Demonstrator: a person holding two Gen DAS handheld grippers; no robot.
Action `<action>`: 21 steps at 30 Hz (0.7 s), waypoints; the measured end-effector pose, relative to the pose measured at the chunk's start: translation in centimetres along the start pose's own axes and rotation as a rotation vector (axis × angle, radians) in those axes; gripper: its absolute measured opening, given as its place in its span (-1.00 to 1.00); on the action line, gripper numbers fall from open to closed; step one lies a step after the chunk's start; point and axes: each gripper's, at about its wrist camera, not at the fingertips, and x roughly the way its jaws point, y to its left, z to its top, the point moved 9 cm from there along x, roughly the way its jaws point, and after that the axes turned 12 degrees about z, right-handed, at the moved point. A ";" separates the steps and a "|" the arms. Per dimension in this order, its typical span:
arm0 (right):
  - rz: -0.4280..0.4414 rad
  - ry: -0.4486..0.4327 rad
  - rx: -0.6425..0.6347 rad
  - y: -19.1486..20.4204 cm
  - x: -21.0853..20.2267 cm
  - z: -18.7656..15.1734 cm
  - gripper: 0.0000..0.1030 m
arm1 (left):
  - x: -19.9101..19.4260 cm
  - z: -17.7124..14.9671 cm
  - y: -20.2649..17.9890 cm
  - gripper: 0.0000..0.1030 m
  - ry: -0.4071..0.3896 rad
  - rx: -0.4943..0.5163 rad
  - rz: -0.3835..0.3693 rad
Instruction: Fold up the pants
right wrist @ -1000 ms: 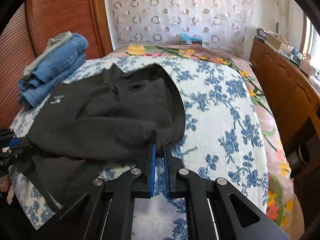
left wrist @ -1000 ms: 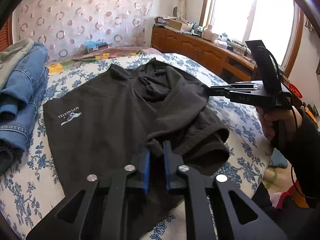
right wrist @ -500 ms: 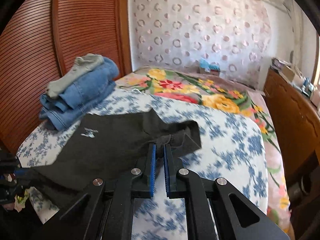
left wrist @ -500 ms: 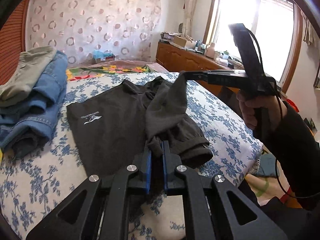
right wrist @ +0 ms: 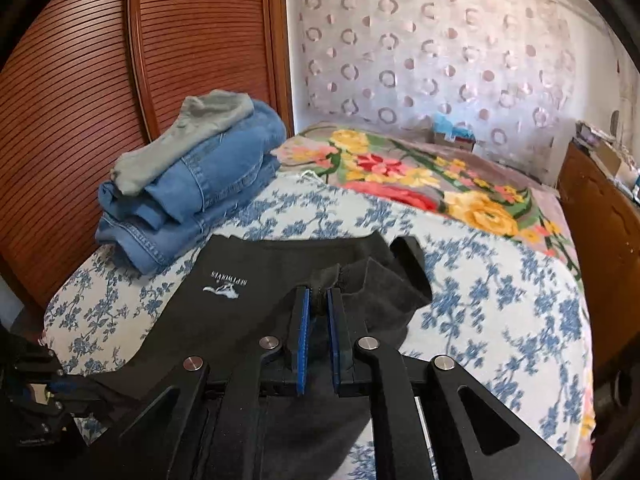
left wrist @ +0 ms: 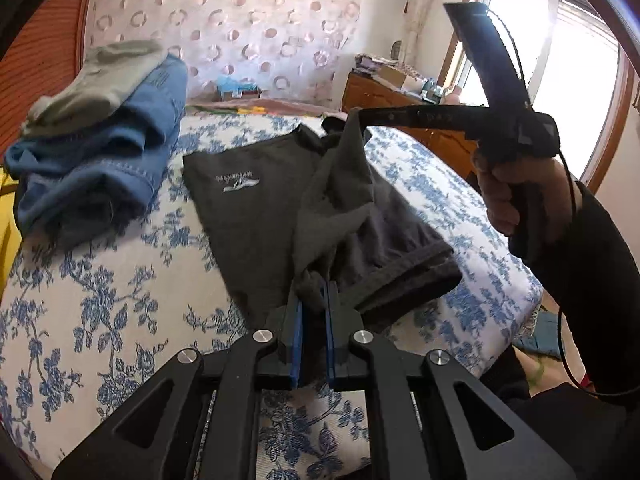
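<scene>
- Bedspread (left wrist: 120, 320), white with blue flowers, covers the bed that everything lies on; in my right view a bright floral blanket (right wrist: 432, 176) lies across its far end.
- Black pants (left wrist: 256, 216) are spread over the middle of the bed, the part with the white logo lying flat, the other leg drawn up off the cover between my two claws, its ribbed cuff (left wrist: 416, 280) resting near the bed's edge.
- Stack of folded clothes (right wrist: 192, 188), blue jeans with a grey piece on top, sits beside the pants at the edge by the brown slatted door (right wrist: 120, 80), just apart from the black cloth.
- Wooden dresser (left wrist: 400, 120) runs along the bed's other side under the bright window, with clutter on top too small for me to make out.
- My right hand (left wrist: 516, 196), in a dark sleeve, holds its tool raised above the bed.
- My left claw (left wrist: 314, 298) is clamped on a bunch of the black cloth near the cuff, close above the bedspread.
- My right claw (right wrist: 318, 300) has a fold of the pants' edge between its blue pads; its jaws are opening, yet the cloth hangs from the tips in my left view.
</scene>
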 end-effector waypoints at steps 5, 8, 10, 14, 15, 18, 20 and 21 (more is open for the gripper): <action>-0.009 0.019 -0.004 0.5 -0.5 -1.5 -0.55 | 0.8 -0.8 0.4 -0.80 0.022 -0.007 0.015; -0.012 0.018 -0.001 0.9 -1.9 -3.1 -0.45 | 1.0 -0.9 0.6 -0.80 0.025 -0.013 0.015; -0.011 0.020 0.004 1.0 -2.8 -4.4 -0.45 | 1.0 -1.1 0.7 -0.80 0.027 -0.011 0.020; 0.002 0.032 0.019 1.7 -4.2 -6.9 -0.45 | 1.2 -1.4 0.7 -0.80 0.034 -0.011 0.026; 0.004 0.036 0.020 1.9 -4.5 -7.3 -0.45 | 1.2 -1.4 0.7 -0.80 0.036 -0.012 0.026; 0.010 0.044 0.029 2.6 -5.2 -9.1 -0.45 | 1.4 -1.6 0.7 -0.80 0.043 -0.014 0.026; 0.011 0.051 0.028 3.0 -5.5 -10.0 -0.45 | 1.5 -1.6 0.7 -0.80 0.045 -0.016 0.025; 0.011 0.053 0.029 3.1 -5.8 -10.3 -0.45 | 1.5 -1.6 0.7 -0.80 0.046 -0.017 0.025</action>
